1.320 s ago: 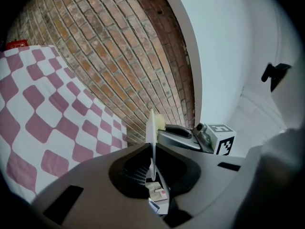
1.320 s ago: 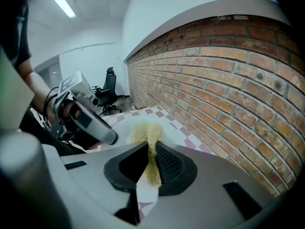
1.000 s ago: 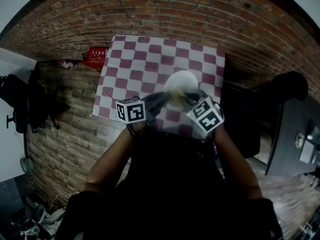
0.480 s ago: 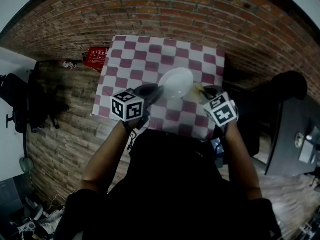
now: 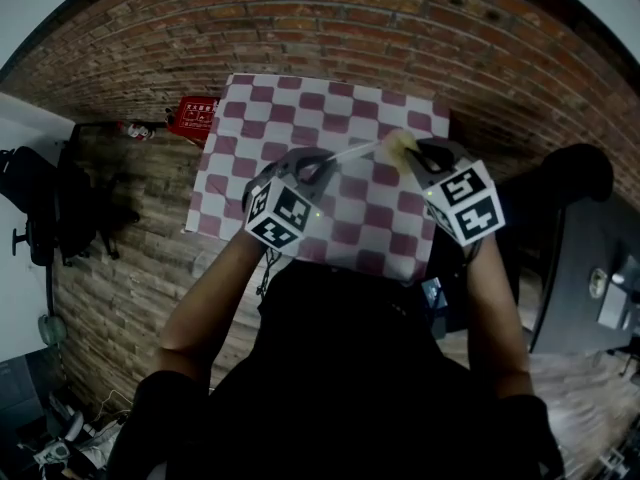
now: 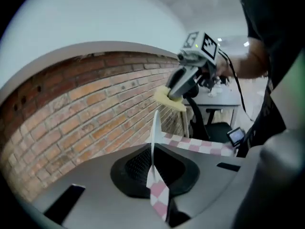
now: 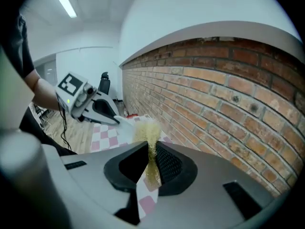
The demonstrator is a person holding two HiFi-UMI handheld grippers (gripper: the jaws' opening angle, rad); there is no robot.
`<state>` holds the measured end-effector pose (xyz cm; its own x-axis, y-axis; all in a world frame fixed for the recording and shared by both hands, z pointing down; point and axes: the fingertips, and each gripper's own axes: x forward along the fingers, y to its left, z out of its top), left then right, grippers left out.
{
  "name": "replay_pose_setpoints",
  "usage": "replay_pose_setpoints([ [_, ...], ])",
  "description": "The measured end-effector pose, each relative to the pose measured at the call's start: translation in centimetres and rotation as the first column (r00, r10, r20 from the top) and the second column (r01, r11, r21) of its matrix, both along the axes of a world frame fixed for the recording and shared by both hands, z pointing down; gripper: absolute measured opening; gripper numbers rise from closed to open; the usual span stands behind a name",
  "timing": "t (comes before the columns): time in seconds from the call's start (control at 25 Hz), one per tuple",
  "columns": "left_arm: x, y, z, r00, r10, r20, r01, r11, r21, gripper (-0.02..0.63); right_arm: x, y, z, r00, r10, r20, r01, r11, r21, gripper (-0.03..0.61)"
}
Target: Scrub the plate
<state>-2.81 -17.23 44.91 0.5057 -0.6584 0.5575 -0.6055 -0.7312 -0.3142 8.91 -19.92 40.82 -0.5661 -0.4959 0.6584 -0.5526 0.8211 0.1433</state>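
My left gripper [image 5: 320,164] is shut on the rim of the white plate [image 5: 356,151], and its jaws have just been closing tighter on it. The plate hangs on edge above the checked table [image 5: 300,98], and in the left gripper view it is a thin upright line [image 6: 154,137]. My right gripper [image 5: 416,154] is shut on a yellow sponge [image 5: 398,145], which is right at the plate's far edge. In the right gripper view the sponge [image 7: 150,132] sticks up from between the jaws, with the plate [image 7: 123,124] just behind it.
A brick wall [image 5: 400,28] runs along the table's far side. A red box [image 5: 192,116] lies on the floor left of the table. A black chair [image 5: 585,173] and a dark desk [image 5: 590,268] stand to the right.
Both grippers have risen from the table. The plate has gone from lying flat to standing on edge as the left gripper rolled. The right gripper moved up and right with the sponge.
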Motion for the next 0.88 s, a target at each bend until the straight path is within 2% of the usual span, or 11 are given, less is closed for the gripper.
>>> replay_pose_setpoints([
  [0.08, 0.3, -0.4, -0.9, 0.991, 0.03, 0.134, -0.045, 0.993, 0.108, 0.019, -1.5, 0.4, -2.0, 0.997, -0.027, 0.067, 0.028, 1.0, -0.001, 0.046],
  [0.2, 0.7, -0.8, -1.8, 0.95, 0.04, 0.308, -0.118, 0.964, 0.238, 0.018, -3.5, 0.8, -4.6, 0.991, -0.053, 0.126, 0.053, 0.999, 0.005, 0.046],
  [0.32, 1.2, -0.7, -2.2, 0.907, 0.04, 0.419, -0.186, 0.931, 0.314, 0.018, -5.5, 1.3, -5.8, 0.984, -0.079, 0.159, 0.083, 0.996, -0.016, 0.046],
  [0.44, 1.7, -0.8, -2.9, 0.87, 0.022, 0.493, -0.242, 0.89, 0.387, 0.018, -7.7, 1.6, -6.1, 0.977, -0.109, 0.182, 0.12, 0.991, -0.053, 0.046],
  [0.52, 2.4, -0.6, -3.4, 0.84, 0.019, 0.542, -0.3, 0.849, 0.435, 0.019, -8.8, 1.9, -5.7, 0.975, -0.125, 0.181, 0.141, 0.987, -0.075, 0.046],
  [0.64, 3.1, 0.4, -3.4, 0.788, 0.047, 0.614, -0.403, 0.793, 0.457, 0.02, -9.3, 2.3, -4.7, 0.978, -0.14, 0.157, 0.156, 0.983, -0.096, 0.046],
  [0.76, 3.4, 1.5, -3.8, 0.775, 0.069, 0.628, -0.455, 0.75, 0.479, 0.02, -8.4, 2.6, -3.4, 0.978, -0.141, 0.151, 0.164, 0.975, -0.153, 0.046],
  [0.88, 3.3, 1.9, -3.7, 0.778, 0.076, 0.624, -0.465, 0.737, 0.49, 0.021, -6.2, 2.2, -1.7, 0.986, -0.114, 0.121, 0.137, 0.97, -0.203, 0.046],
])
